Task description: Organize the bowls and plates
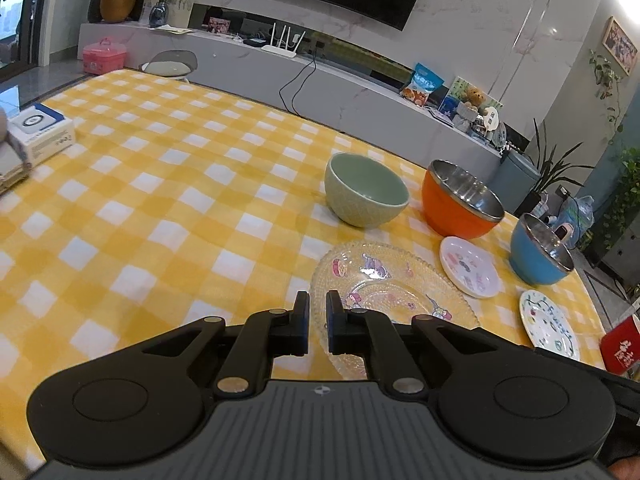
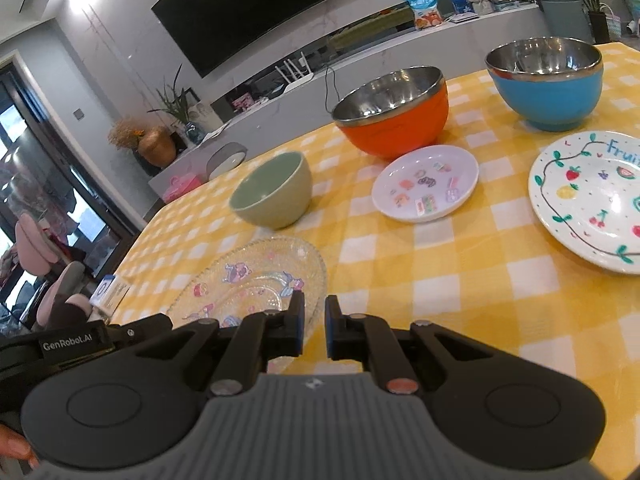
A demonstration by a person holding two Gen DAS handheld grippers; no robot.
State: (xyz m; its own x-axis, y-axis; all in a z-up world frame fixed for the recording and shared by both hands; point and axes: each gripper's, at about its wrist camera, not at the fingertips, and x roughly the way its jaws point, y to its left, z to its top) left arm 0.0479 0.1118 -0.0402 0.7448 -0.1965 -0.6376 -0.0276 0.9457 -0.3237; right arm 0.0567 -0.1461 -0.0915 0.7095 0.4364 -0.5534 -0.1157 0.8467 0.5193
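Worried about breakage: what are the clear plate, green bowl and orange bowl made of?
Clear plate: see-through, beaded rim, likely pressed glass, maybe acrylic. Green bowl: opaque, glossy, thick-walled, probably glazed ceramic. Orange bowl: mirror-like steel liner; matte orange shell, plastic or coated metal.

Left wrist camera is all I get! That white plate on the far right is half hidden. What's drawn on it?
Observer: In the right wrist view, the fruit plate shows a strawberry, cherries, a green vine border and the word "Fruit" in blue.
Operator: Where's my other gripper?
Observer: The right gripper hangs by the near edge of the glass plate, jaws slightly apart, with nothing between them.
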